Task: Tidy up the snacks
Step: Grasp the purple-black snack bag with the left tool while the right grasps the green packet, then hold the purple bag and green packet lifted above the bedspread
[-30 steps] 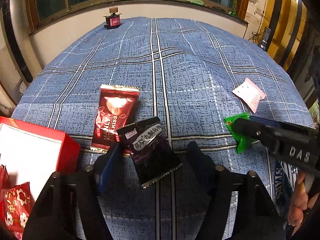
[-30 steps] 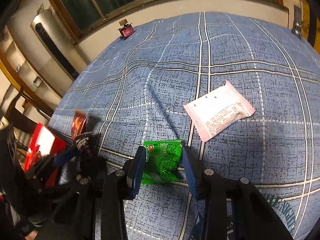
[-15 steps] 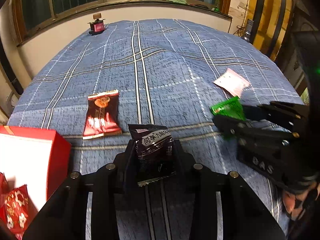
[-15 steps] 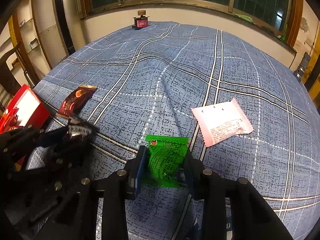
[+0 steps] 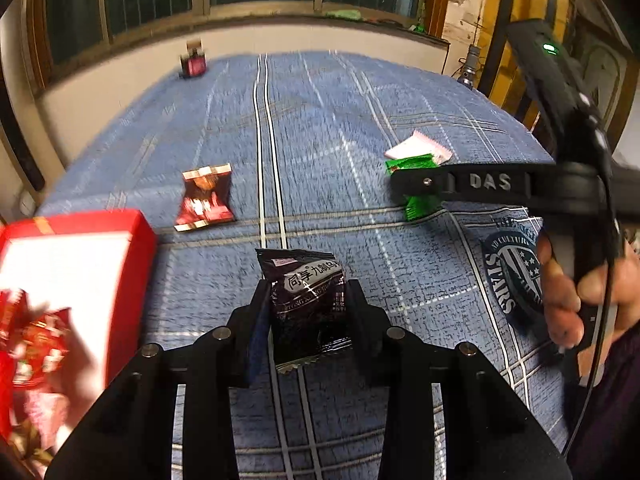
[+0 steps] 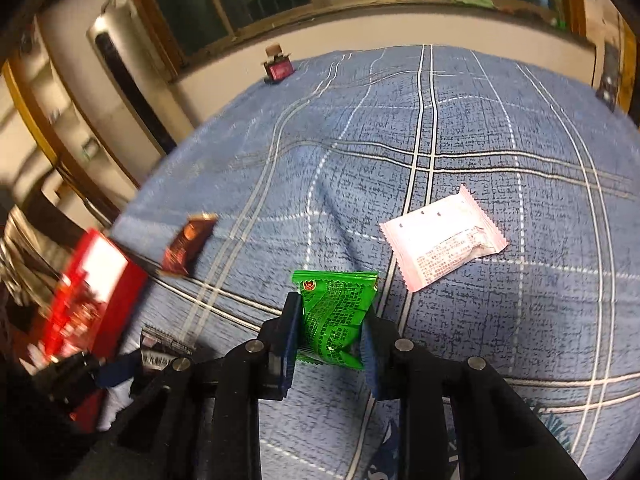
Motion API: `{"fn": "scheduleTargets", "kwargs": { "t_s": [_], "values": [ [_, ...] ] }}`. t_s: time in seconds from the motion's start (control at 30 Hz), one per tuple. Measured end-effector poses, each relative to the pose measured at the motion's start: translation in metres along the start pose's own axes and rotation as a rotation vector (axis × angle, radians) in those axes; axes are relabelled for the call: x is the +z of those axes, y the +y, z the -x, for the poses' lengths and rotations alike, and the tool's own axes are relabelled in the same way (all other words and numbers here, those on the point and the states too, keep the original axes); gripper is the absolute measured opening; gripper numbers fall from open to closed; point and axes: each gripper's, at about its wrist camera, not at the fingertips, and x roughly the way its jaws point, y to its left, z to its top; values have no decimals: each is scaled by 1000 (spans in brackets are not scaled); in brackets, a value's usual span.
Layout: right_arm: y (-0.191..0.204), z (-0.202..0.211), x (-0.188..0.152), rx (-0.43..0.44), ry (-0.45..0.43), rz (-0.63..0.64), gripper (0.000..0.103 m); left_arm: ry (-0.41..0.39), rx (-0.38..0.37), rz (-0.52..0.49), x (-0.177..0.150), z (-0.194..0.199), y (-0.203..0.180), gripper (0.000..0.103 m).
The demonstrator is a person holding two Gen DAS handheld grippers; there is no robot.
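- The left hand-held gripper (image 5: 306, 306) is grasping the black snack packet (image 5: 306, 300), lifted clear of the blue checked cloth (image 5: 320, 120).
- The right hand-held gripper (image 6: 332, 324) is clenching the green packet (image 6: 334, 320).
- The red box (image 5: 76, 264) is sitting at nine o'clock of the left gripper.
- Judgement: both packets are best carried level over the box and released only once above its opening.
- The brown packet (image 5: 206, 196) and pink packet (image 6: 444, 248) are lying on the cloth, waiting.

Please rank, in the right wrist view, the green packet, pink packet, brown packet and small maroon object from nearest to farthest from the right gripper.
1. Green packet, clamped in the right gripper.
2. Pink packet, ahead, right.
3. Brown packet, ahead, left.
4. Small maroon object, far table edge.
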Motion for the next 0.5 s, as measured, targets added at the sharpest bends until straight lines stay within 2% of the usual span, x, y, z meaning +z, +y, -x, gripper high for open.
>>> {"fn": "scheduleTargets", "kwargs": {
  "t_s": [0.1,0.27,0.5],
  "values": [
    [-3,6,-1,44,-16,-37,27,-55,39,-24,5,16,-6,34],
    [-3,20,2,98,-97,-63,27,-168,130,-51,17,45,-10,34],
    [4,37,5,145,-207,-54,27,-241,197,-47,23,67,-4,34]
  ]
}}
